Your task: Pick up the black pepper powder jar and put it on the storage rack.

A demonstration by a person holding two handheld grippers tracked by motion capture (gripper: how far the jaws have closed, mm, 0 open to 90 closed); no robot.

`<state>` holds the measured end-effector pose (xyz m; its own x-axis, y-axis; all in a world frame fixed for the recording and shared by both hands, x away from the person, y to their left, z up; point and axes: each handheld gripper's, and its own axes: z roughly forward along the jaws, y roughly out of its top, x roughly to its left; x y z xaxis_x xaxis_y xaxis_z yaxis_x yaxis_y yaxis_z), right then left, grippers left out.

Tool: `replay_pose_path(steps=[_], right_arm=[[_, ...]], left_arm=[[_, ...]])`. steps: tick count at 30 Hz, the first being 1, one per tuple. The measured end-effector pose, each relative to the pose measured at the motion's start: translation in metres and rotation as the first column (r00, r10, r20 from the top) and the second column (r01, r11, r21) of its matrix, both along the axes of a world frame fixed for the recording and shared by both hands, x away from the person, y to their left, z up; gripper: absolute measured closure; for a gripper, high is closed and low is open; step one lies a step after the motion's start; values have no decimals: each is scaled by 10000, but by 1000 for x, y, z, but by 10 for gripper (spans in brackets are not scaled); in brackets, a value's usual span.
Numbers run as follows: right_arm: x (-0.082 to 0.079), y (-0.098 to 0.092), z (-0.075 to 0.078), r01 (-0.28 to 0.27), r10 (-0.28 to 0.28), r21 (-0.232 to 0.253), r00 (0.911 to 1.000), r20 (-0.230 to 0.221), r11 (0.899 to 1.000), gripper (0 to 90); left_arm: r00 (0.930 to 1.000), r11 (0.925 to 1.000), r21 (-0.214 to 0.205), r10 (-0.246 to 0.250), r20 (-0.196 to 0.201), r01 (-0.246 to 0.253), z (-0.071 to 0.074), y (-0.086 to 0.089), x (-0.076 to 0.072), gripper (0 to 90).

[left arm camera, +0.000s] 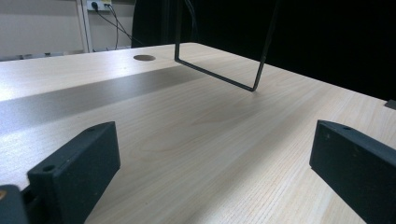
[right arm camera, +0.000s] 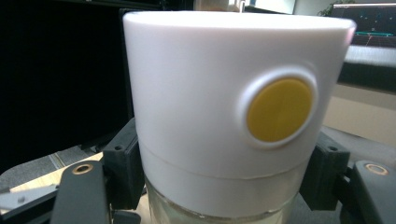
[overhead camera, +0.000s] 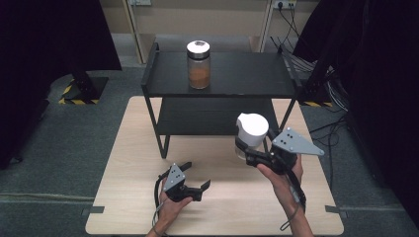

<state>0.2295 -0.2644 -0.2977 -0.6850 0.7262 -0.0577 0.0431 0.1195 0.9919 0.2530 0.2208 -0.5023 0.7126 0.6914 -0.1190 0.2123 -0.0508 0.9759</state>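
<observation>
1. In the high view the right gripper (overhead camera: 247, 148) is clenched on a white-lidded jar (overhead camera: 251, 130), held above the right half of the tabletop (overhead camera: 123, 197), just in front of the black shelf rack (overhead camera: 217, 74) that stands at the far edge.
2. The right gripper view brings the jar (right arm camera: 224, 116) up close: a yellow round button (right arm camera: 279, 109) sits in the side of the white lid, clear glass shows beneath it, and a black jaw presses on each side just under the lid.
3. The high view alone shows a second jar (overhead camera: 198, 64), with brown contents and a dark-rimmed lid, standing on the rack's top shelf.
4. The left gripper (overhead camera: 195, 185) rests low near the tabletop's near edge, released, nothing between its jaws.
5. The left gripper view looks along the bare wood between those wide-apart jaws to a thin wire foot of the rack (left arm camera: 219, 77) and a round hole (left arm camera: 144, 58) in the tabletop beyond.
</observation>
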Motion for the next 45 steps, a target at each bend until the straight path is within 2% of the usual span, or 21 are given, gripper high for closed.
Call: replay_pose_path(steps=[4, 10, 18, 25, 31, 38, 45], right_arm=[[9, 2, 17, -15, 16, 81, 10000, -51, 10000, 307], [17, 9, 43, 59, -60, 11, 9999, 150, 10000, 307], [24, 14, 66, -91, 91, 72, 9999, 92, 9999, 307], [36, 19, 86, -65, 64, 216, 10000, 37, 9997, 307], [44, 30, 103, 135, -135, 39, 9998, 111, 9999, 307], [61, 39, 113, 218, -218, 178, 9998, -21, 9996, 307], [75, 54, 120, 912, -912, -34, 9958, 51, 9958, 307]], left_arm=[[10000, 10000, -5, -6, -7, 6, 0, 0, 0, 11], [10000, 10000, -9, -23, -16, 23, 0, 0, 0, 11], [10000, 10000, 15, -17, -29, 17, 0, 0, 0, 10], [10000, 10000, 39, -14, -52, 14, 1, 0, 1, 11], [10000, 10000, 31, -32, -68, 32, 1, -1, 1, 11], [10000, 10000, 36, -29, -77, 29, 1, -1, 1, 11], [10000, 10000, 44, -33, -74, 34, 1, -1, 1, 11]])
